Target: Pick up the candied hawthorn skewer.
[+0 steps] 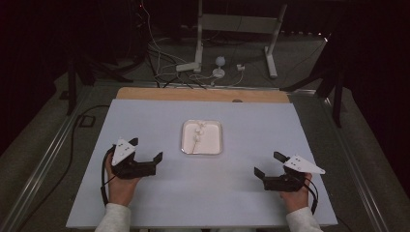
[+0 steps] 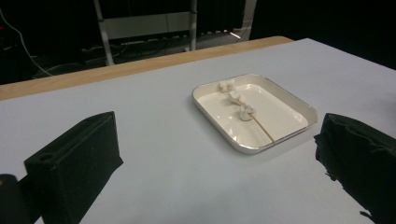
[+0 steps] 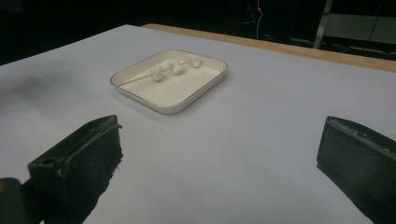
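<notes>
A shallow white square tray sits at the middle of the pale sheet on the table. In it lies a thin wooden skewer carrying three white marshmallow-like lumps. My left gripper rests on the table left of the tray, jaws wide apart and empty. My right gripper rests on the table right of the tray, open as well with nothing between its jaws.
The table's wooden far edge borders the sheet. Beyond it on the dark floor stand a white metal frame, cables and a small white device. Metal rails run along both table sides.
</notes>
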Demonstrator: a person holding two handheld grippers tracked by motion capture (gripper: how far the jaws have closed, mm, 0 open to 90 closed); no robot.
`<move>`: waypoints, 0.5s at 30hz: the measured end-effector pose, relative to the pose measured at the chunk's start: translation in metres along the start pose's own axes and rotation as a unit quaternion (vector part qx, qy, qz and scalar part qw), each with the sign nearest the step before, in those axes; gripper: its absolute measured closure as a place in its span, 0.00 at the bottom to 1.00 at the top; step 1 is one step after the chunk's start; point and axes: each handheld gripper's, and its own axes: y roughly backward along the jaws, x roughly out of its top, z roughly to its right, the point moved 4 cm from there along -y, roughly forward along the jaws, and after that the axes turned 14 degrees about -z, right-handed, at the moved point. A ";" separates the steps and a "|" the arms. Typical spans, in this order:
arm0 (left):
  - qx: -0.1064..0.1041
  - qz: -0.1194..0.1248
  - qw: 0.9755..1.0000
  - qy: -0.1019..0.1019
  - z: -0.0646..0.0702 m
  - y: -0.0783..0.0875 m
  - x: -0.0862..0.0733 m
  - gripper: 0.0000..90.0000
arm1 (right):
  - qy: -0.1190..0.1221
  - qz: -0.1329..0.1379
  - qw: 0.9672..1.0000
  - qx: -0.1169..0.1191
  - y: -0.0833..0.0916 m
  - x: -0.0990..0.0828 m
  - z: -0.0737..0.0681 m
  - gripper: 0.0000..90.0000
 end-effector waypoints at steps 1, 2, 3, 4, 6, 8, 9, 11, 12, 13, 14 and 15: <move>-0.002 -0.001 1.000 -0.002 0.001 -0.003 0.002 0.01 | 0.001 -0.001 1.000 0.000 0.000 0.000 0.000 0.00; -0.004 -0.004 1.000 -0.003 0.002 -0.006 0.003 0.01 | 0.001 -0.001 1.000 0.000 0.000 0.000 0.000 0.00; -0.005 -0.004 1.000 -0.004 0.003 -0.009 0.005 0.01 | 0.001 -0.002 1.000 0.000 0.000 0.000 0.000 0.00; -0.007 -0.005 1.000 -0.005 0.003 -0.012 0.006 0.01 | 0.001 -0.002 1.000 0.000 -0.001 0.000 0.000 0.00; -0.011 -0.010 1.000 -0.010 0.005 -0.018 0.010 0.01 | 0.000 -0.004 1.000 0.000 -0.001 -0.001 0.000 0.00; -0.013 -0.012 1.000 -0.011 0.006 -0.021 0.011 0.01 | -0.001 -0.004 1.000 0.000 -0.001 -0.001 0.000 0.00; -0.017 -0.017 1.000 -0.014 0.008 -0.026 0.015 0.01 | -0.001 -0.004 1.000 0.000 -0.001 -0.001 0.000 0.00; -0.019 -0.021 0.999 -0.017 0.011 -0.032 0.018 0.01 | -0.001 -0.004 1.000 0.000 -0.001 -0.001 0.000 0.00; -0.021 -0.023 0.999 -0.018 0.013 -0.035 0.019 0.01 | -0.001 -0.004 1.000 0.000 -0.001 -0.001 0.000 0.00; -0.022 -0.025 0.999 -0.020 0.014 -0.038 0.021 0.01 | -0.001 -0.005 1.000 0.000 -0.002 -0.001 0.000 0.00; -0.022 -0.025 0.999 -0.020 0.014 -0.038 0.021 0.01 | -0.001 -0.006 1.000 0.000 -0.002 -0.001 0.000 0.00; -0.023 -0.030 0.999 -0.022 0.017 -0.045 0.024 0.01 | -0.001 -0.006 1.000 0.000 -0.002 -0.001 0.000 0.00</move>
